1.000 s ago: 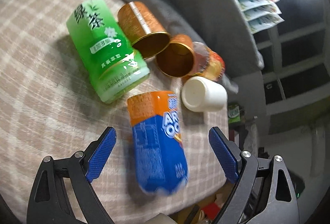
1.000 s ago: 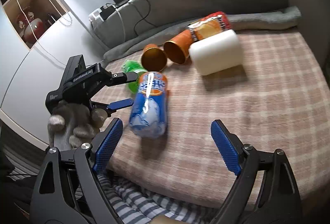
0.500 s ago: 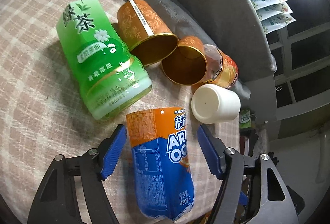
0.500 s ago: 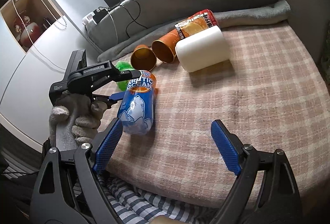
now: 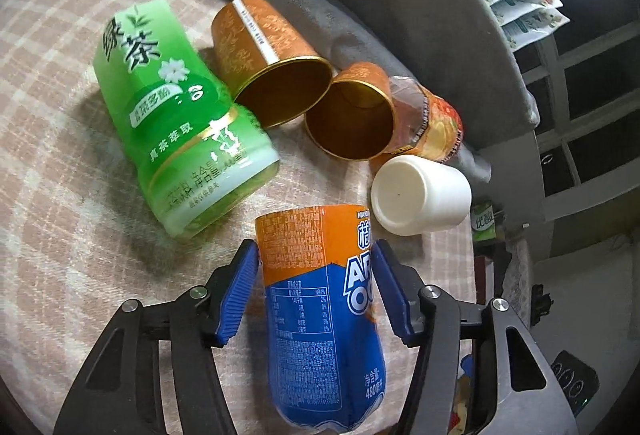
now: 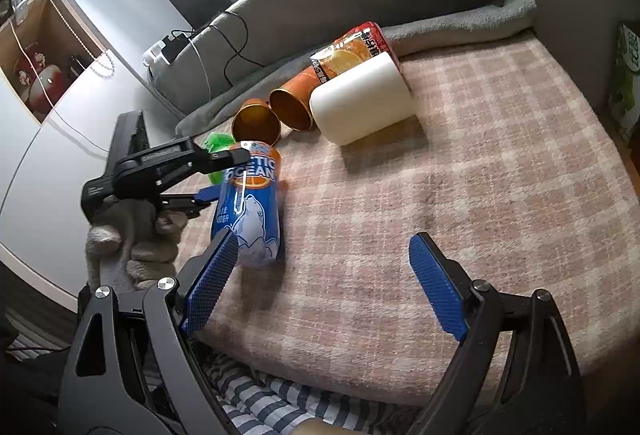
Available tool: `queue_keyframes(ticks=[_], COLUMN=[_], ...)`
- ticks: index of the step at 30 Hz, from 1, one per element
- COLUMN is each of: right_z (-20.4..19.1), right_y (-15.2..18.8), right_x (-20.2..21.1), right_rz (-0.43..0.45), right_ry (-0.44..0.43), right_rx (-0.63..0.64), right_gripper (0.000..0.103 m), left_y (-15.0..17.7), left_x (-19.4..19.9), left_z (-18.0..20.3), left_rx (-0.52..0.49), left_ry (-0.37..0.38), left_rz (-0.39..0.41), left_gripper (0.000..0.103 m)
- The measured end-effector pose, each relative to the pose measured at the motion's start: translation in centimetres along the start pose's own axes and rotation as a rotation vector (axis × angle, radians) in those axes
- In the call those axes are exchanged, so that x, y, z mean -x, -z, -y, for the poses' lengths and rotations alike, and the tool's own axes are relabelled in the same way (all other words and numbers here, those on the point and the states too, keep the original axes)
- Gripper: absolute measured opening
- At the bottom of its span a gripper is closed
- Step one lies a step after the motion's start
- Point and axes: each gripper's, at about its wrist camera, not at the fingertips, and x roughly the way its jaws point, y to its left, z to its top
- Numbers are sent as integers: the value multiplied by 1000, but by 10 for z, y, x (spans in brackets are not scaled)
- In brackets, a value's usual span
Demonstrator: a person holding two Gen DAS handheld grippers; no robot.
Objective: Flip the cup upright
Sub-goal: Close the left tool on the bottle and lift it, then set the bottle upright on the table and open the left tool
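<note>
Now the left hand-held gripper clamps the blue-and-orange Arctic Ocean cup, lying near the plaid bed's left edge. Thin, slick plastic likely dents, so hold mid-body; the right hand-held gripper gapes wide, empty.

Green cup: on its side on the plaid blanket.
Two orange cups: on their sides, touching.
White cup: lying beside them.
Grey towel: along the sofa back.

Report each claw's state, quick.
Left claw: closed on the blue-and-orange plastic drink cup lying on its side.
Right claw: open, holding nothing.
</note>
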Motion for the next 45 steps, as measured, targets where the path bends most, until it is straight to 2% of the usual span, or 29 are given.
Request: queue_keyframes(ticks=[10, 20, 34, 45], right_z=[0, -2, -1, -4], right_y=[-1, 0, -1, 1], right_x=[-2, 4, 10, 13], right_rz=[7, 36, 59, 67], right_ry=[8, 23, 53, 51], right_rx=[2, 22, 25, 25], right_gripper=[90, 90, 90, 90], left_y=[10, 20, 46, 65], left_x=[28, 35, 30, 39], left_z=[31, 57, 85, 87], left_rx=[-184, -313, -504, -572], left_ry=[-32, -75, -153, -155], left_rz=[147, 243, 316, 319], left_gripper=[57, 56, 56, 56])
